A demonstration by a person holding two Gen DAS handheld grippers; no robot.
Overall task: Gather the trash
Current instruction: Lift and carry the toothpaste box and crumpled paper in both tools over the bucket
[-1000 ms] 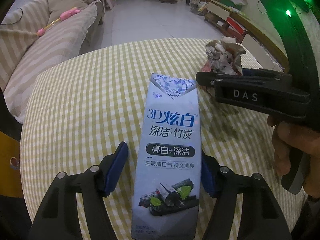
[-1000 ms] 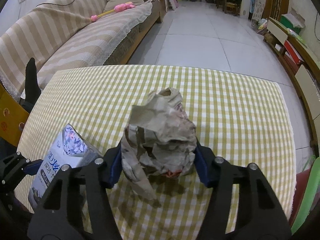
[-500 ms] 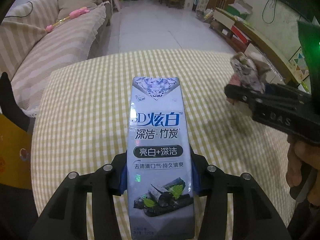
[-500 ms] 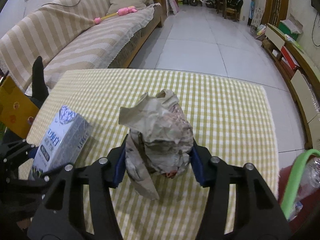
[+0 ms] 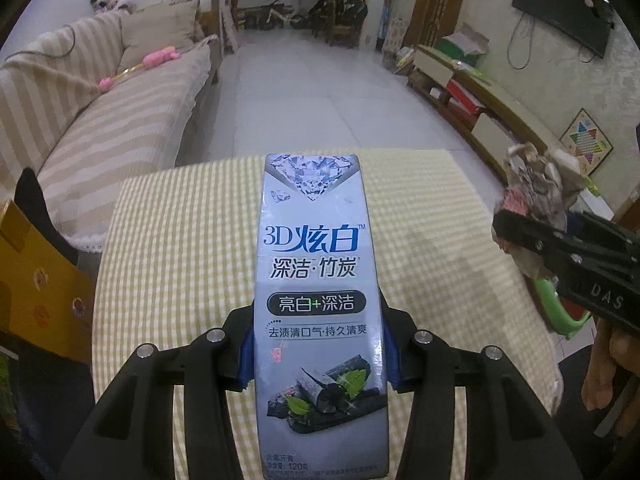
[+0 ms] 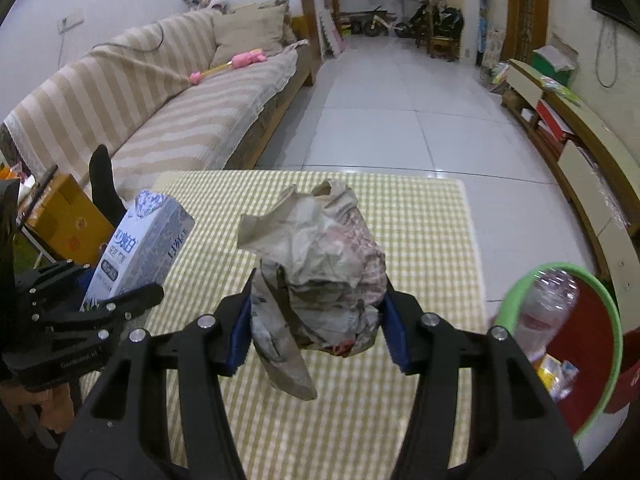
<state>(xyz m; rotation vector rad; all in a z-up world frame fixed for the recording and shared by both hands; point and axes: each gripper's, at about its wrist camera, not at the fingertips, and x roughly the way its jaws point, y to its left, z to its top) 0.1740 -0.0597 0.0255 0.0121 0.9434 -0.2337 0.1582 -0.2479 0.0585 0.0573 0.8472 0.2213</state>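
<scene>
My left gripper (image 5: 318,354) is shut on a silver-blue toothpaste box (image 5: 318,280), held above the checked tablecloth. The same toothpaste box (image 6: 138,250) shows at the left of the right wrist view, clamped in the left gripper (image 6: 86,312). My right gripper (image 6: 318,330) is shut on a crumpled wad of paper (image 6: 320,268), also lifted off the table. That crumpled paper (image 5: 538,194) appears at the right edge of the left wrist view, in the right gripper (image 5: 520,236). A red trash bin with a green rim (image 6: 616,332) stands beside the table at lower right.
The table with its yellow-checked cloth (image 6: 420,240) lies below both grippers. A plastic bottle (image 6: 548,304) and wrappers lie inside the bin. A striped sofa (image 6: 160,112) runs along the left, an orange cardboard box (image 5: 36,280) stands at the table's left, and a low cabinet (image 6: 576,144) lines the right wall.
The left jaws shut on the toothpaste box and lifted it off the cloth. The right gripper rose with the paper wad, and the green-rimmed bin came into view at right.
</scene>
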